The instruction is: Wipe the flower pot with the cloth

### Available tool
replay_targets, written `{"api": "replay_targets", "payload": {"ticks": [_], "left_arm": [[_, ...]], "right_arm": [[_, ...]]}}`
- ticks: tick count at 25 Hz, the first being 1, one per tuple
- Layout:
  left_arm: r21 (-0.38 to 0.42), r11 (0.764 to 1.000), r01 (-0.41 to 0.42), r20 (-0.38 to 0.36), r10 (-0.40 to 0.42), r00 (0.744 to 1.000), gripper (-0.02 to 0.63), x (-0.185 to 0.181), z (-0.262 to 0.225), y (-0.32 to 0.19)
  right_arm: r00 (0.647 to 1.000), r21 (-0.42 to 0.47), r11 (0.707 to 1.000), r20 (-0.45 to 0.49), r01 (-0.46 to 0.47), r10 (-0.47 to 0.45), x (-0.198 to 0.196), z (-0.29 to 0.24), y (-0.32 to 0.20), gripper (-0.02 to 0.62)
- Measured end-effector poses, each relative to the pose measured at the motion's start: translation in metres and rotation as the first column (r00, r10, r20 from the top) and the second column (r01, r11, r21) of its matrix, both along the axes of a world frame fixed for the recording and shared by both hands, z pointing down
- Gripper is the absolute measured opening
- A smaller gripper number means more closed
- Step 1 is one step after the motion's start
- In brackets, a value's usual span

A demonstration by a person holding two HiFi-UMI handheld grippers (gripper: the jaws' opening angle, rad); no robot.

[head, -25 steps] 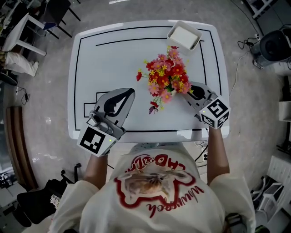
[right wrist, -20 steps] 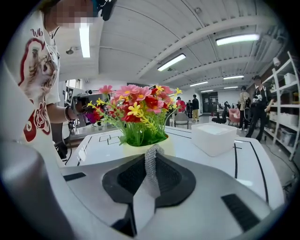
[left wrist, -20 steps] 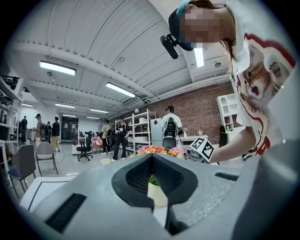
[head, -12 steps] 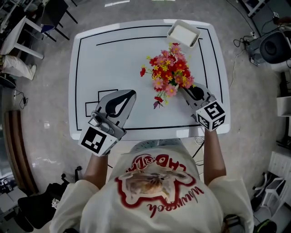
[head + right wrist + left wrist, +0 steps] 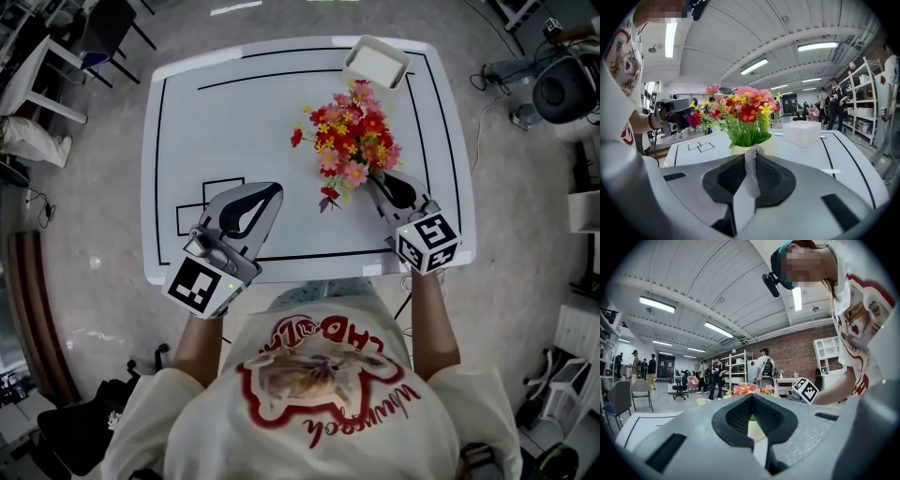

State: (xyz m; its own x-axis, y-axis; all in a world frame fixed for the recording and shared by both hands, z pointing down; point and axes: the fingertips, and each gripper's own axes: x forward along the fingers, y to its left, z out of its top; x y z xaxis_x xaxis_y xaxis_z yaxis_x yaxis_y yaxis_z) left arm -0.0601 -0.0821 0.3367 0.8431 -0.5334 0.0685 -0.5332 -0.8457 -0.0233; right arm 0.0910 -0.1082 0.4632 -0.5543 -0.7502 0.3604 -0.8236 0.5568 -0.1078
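**Head view and gripper views.** A person is standing at the near edge of a white table (image 5: 216, 131), holding one gripper in each hand. The flower pot (image 5: 771, 146) is cream-coloured and is carrying a bunch of red, pink and yellow flowers (image 5: 352, 141). It is standing on the right half of the table, on the near side of a white box (image 5: 377, 66) sitting at the far right corner. The right gripper (image 5: 377, 181) is reaching in under the blooms from the near side. Its jaws are pinching a grey waffle-weave cloth (image 5: 750, 171), whose upper end is lying right at the pot's near wall, though contact cannot be confirmed. The left gripper (image 5: 272, 191) is being held over the near left part of the table, well apart from the pot. Its jaws are meeting at the tips and gripping nothing.
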Motion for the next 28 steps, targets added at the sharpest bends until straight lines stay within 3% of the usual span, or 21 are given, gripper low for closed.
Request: {"api": "replay_targets", "payload": {"ticks": [13,28], "left_arm": [[-0.017,0.999,-0.035,-0.007,0.034,0.999,0.003,-0.002,0.006,0.019],[-0.019,0.999,-0.027,-0.009,0.027,1.000,0.003,-0.013,0.011,0.025]], "right_arm": [[0.994,0.015,0.996,0.067,-0.090,0.089,-0.019,-0.006,0.010,0.044],[0.993,0.024,0.996,0.083,-0.087,0.085,-0.040,-0.009,0.012,0.044]]}}
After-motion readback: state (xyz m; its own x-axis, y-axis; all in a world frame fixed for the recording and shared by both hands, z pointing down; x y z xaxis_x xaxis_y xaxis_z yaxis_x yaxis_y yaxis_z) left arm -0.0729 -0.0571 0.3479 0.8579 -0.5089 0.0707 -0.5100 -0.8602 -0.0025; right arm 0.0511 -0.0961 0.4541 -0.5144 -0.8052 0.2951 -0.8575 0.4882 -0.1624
